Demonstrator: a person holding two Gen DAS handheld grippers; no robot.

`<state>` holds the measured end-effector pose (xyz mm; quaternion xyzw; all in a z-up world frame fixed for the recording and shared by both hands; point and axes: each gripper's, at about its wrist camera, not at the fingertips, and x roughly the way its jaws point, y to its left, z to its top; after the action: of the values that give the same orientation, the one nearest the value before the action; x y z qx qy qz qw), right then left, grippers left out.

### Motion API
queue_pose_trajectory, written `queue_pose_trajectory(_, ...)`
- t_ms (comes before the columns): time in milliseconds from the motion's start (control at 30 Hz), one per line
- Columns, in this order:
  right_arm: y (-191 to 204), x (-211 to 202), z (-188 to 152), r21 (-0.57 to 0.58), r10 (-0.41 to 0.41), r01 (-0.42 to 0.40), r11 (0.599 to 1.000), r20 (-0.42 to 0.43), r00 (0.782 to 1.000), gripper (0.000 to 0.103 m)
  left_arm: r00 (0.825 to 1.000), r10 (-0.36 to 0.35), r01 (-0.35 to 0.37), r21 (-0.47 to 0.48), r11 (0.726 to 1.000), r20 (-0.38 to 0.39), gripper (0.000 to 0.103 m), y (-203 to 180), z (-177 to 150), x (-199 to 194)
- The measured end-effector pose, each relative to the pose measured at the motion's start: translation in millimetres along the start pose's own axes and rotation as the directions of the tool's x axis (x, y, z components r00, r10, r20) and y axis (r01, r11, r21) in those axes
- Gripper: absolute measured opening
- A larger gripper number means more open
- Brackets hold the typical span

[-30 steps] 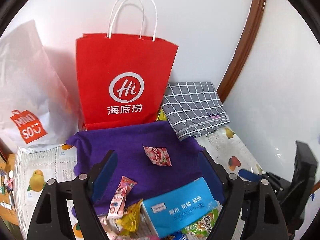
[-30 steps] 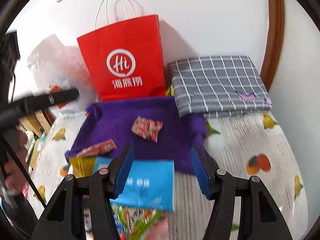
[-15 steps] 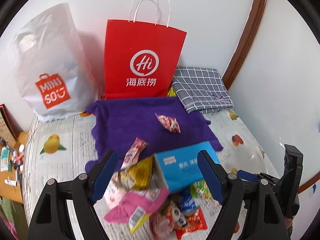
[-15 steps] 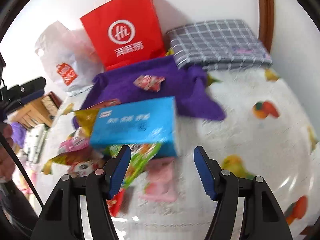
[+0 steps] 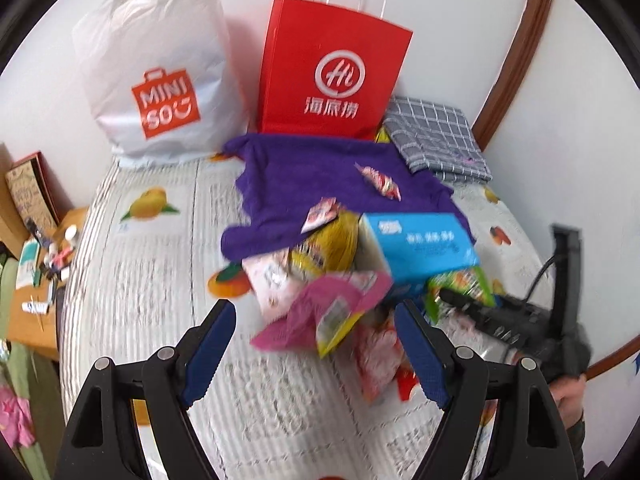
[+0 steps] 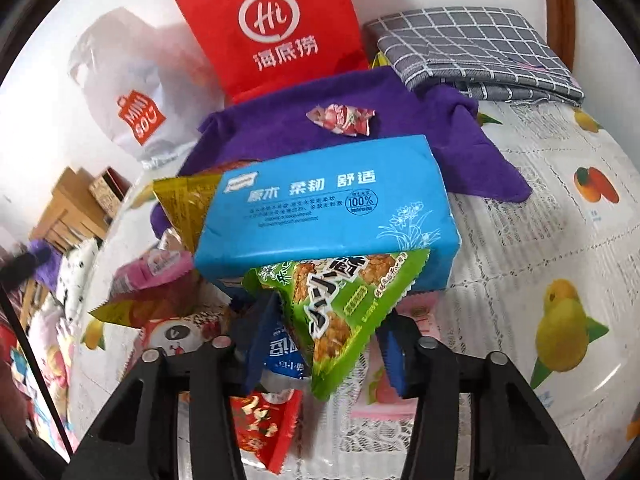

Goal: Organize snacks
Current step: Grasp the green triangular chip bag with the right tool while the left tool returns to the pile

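A pile of snack packets lies on the fruit-print bed cover [image 5: 160, 340], at the near edge of a purple cloth [image 5: 320, 176]. A blue tissue pack [image 6: 328, 208] rests on top of the pile. My right gripper [image 6: 326, 344] points down into the pile. Its jaws are closing on a green snack packet [image 6: 340, 304], whose two side edges meet the blue pads. My left gripper [image 5: 314, 312] hangs open just short of the pile with nothing gripped. A pink packet [image 5: 340, 304] lies ahead of its fingers. One wrapped candy [image 5: 378, 180] sits alone on the cloth.
A red paper bag [image 5: 332, 72] and a white Miniso bag [image 5: 160, 80] stand against the back wall. A folded grey checked cloth [image 5: 436, 140] lies at the back right. A cluttered wooden side table [image 5: 36, 272] stands left of the bed. A red packet [image 6: 264, 428] lies under the right gripper.
Both grippers drew back from the purple cloth and sank toward the pile. The right jaws narrowed from wide open around the green packet. The left jaws stayed wide.
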<state>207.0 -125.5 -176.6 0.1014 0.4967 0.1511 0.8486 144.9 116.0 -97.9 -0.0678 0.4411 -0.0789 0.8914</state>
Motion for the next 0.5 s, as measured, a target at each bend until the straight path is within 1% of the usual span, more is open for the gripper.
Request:
queue_pose_trajectory(67,-1.1,-11.9,-3.4,0.007,0.012,-0.012,1.0,0.028,1.0,0.046,1.0,-0.002,0.002,-0.003,1.0,-0.013,0.08,0.2,-8.1,4.0)
queue_pose_trajectory(133,-2.1,-24.0,-7.7,0.019,0.023,-0.024,1.0,0.054,0.998,0.044,1.0,-0.006,0.005,-0.015,1.0,-0.024,0.08,0.1,-14.7,9.7)
queue_pose_trajectory(167,-3.6,-29.0,-9.5,0.023,0.028,-0.03,0.999,0.064,0.998,0.044,1.0,-0.01,0.01,-0.02,1.0,-0.029,0.08,-0.1,-17.0,12.2)
queue_pose_trajectory(233,-6.2,-40.7,-14.2,0.025,0.033,-0.036,0.999,0.087,0.996,0.039,0.999,-0.017,0.017,-0.023,1.0,-0.039,0.08,-2.4,-20.4,16.9)
queue_pose_trajectory(300,-8.6,-50.2,-18.1,0.027,0.035,-0.038,0.999,0.103,0.994,0.039,0.999,-0.016,0.016,-0.012,1.0,-0.037,0.08,-6.1,-21.6,19.7)
queue_pose_trajectory(367,-11.2,-57.6,-21.7,0.029,0.038,-0.042,0.999,0.117,0.992,0.039,0.999,-0.006,0.006,0.004,1.0,-0.034,0.08,-10.9,-20.5,22.9)
queue_pose_trajectory(500,-16.1,-67.2,-27.4,0.015,0.042,-0.044,0.999,0.123,0.991,0.038,0.998,0.042,-0.041,0.032,0.999,-0.048,0.081,-19.1,-15.7,36.6)
